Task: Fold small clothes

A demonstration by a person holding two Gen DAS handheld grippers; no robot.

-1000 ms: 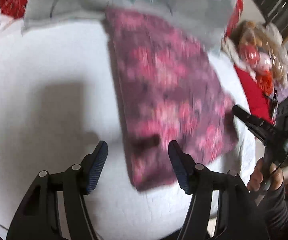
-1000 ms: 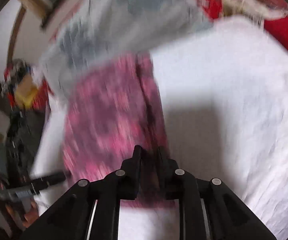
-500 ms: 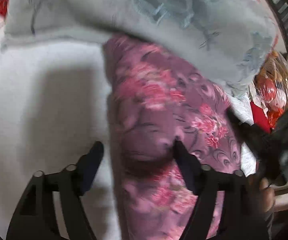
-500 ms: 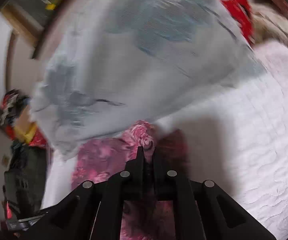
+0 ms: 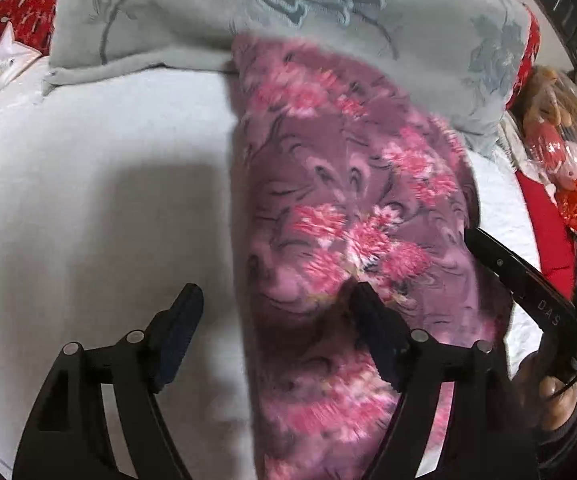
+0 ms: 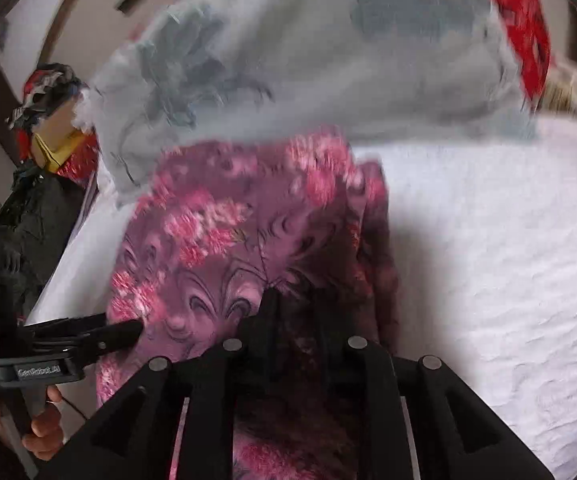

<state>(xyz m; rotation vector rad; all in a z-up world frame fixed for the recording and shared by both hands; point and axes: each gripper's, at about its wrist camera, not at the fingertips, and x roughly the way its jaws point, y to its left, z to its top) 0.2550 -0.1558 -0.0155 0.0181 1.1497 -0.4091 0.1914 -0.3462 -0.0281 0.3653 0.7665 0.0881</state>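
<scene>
Since the earlier frame both tools have advanced along the purple floral garment (image 5: 352, 216) on the white bed (image 5: 100, 200): right tool (image 6: 294, 304) clamps its fabric, left tool (image 5: 276, 300) gapes, so 1 grip may skew the fold.

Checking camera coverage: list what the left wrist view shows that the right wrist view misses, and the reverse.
Only the left wrist view: the left claw open, one finger over the purple garment, and a wrapped doll at the right edge.

Only the right wrist view: the right claw shut on the garment, and a dark pile with a yellow box on the left.

Both: the garment on the white bedspread, and the grey blanket behind it.
</scene>
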